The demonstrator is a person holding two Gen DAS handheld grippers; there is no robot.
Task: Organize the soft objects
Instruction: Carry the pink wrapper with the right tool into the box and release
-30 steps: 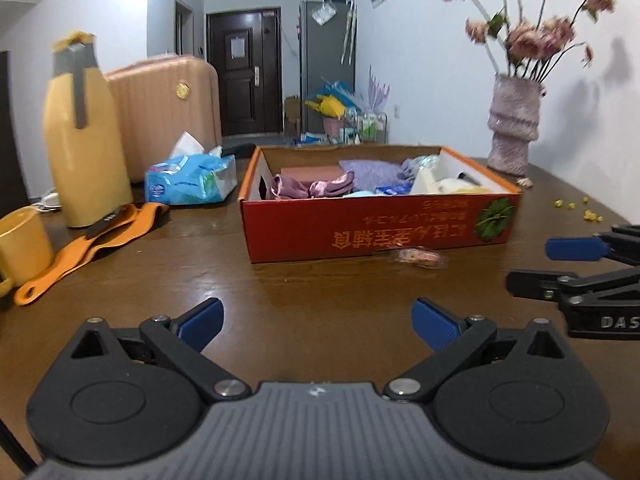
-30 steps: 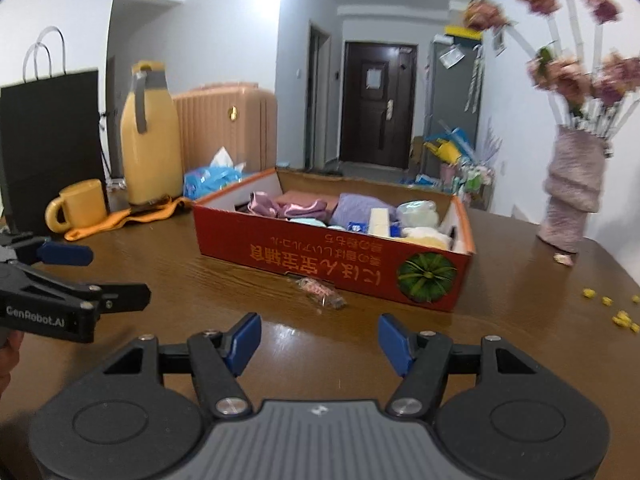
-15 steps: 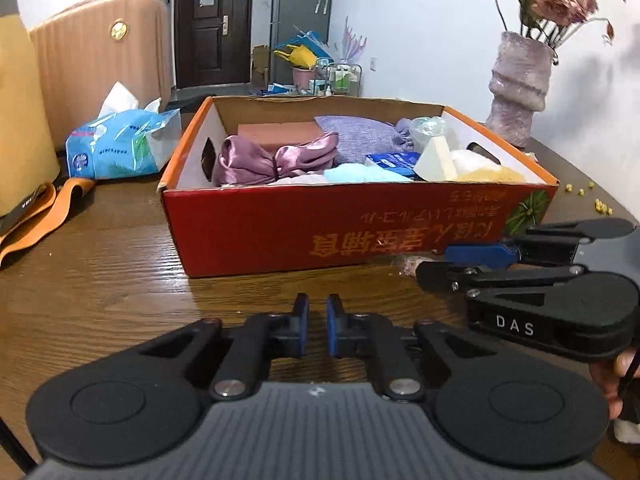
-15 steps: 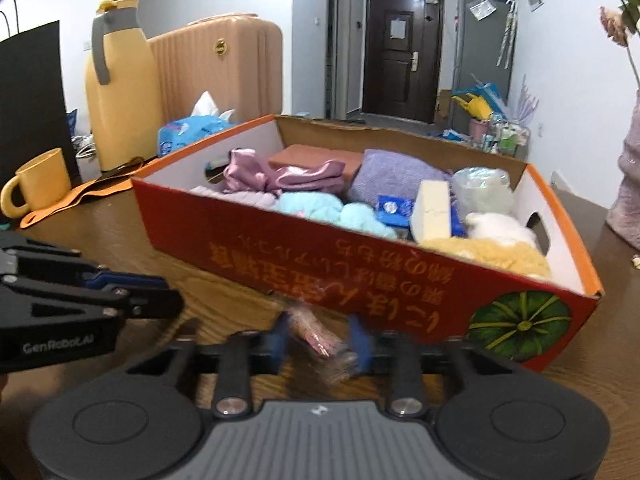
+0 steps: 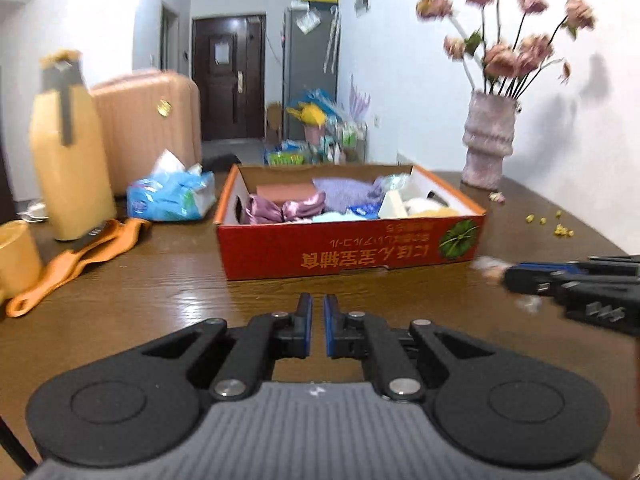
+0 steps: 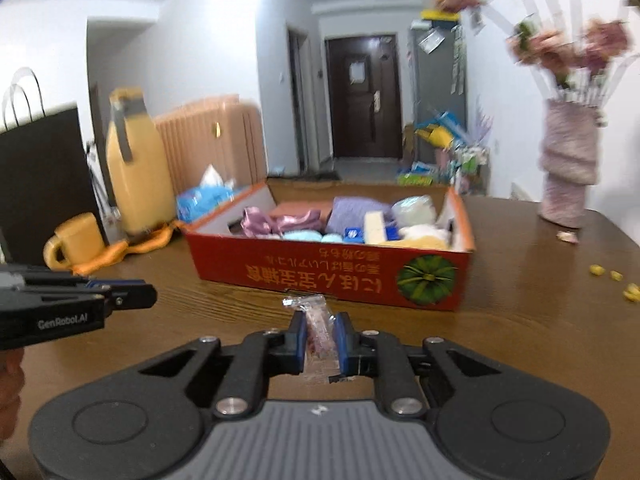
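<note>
Right gripper [image 6: 321,338] is closing on the packet [image 6: 318,332], which was lying free before; the box [image 6: 332,276] sits just ahead. Left gripper [image 5: 314,326] has snapped shut, empty.

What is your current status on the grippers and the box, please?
Left gripper shut, empty. Right gripper closing on small clear packet. Red box of soft items ahead on table. Nothing between packet and box.
</note>
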